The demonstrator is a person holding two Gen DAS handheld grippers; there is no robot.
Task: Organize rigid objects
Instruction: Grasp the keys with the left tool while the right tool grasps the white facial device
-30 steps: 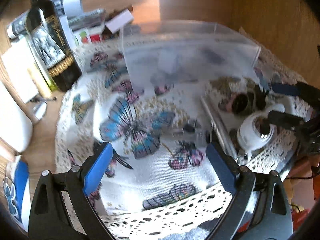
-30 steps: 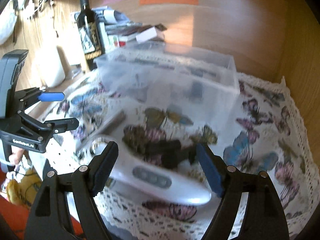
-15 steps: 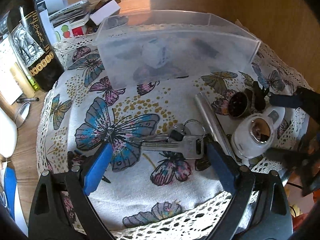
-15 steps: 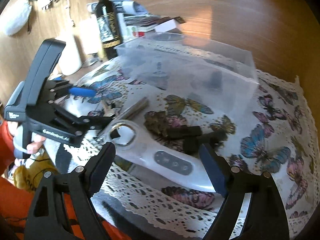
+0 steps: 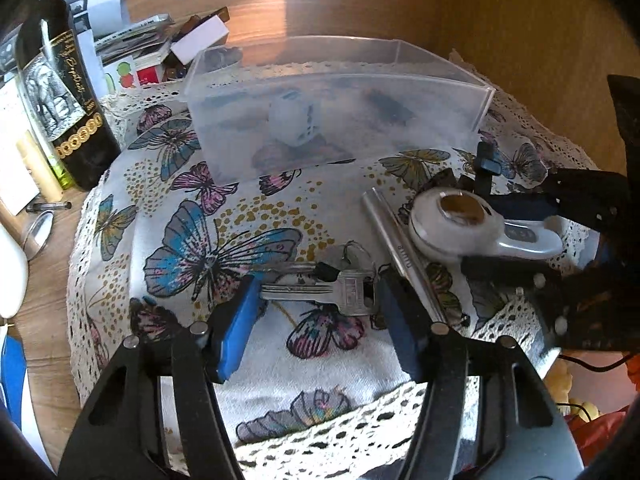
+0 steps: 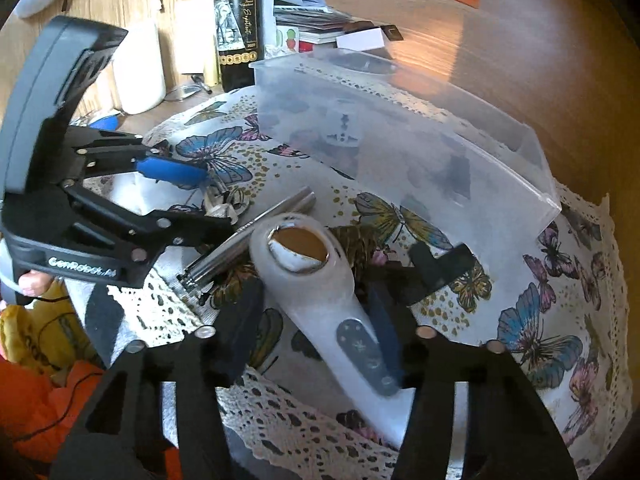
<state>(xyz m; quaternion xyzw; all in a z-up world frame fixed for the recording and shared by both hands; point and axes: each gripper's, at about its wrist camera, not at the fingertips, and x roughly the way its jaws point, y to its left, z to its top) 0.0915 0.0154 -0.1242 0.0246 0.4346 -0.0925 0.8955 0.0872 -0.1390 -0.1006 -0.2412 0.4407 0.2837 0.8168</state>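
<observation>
A bunch of keys lies on the butterfly cloth between the blue pads of my left gripper, whose jaws stand around the keys, partly closed. A white handheld device with a round mirror head lies between the fingers of my right gripper, jaws close around its handle. A silver tube lies between keys and device. A clear plastic box behind holds a white die-like cube and dark items.
A dark wine bottle, papers and small boxes stand at the back left. A black clip and a pine cone lie by the device. A wooden wall is behind the box. The cloth's lace edge is near.
My left gripper has moved forward and narrowed around the keys. My right gripper has moved in and narrowed around the white device's handle.
</observation>
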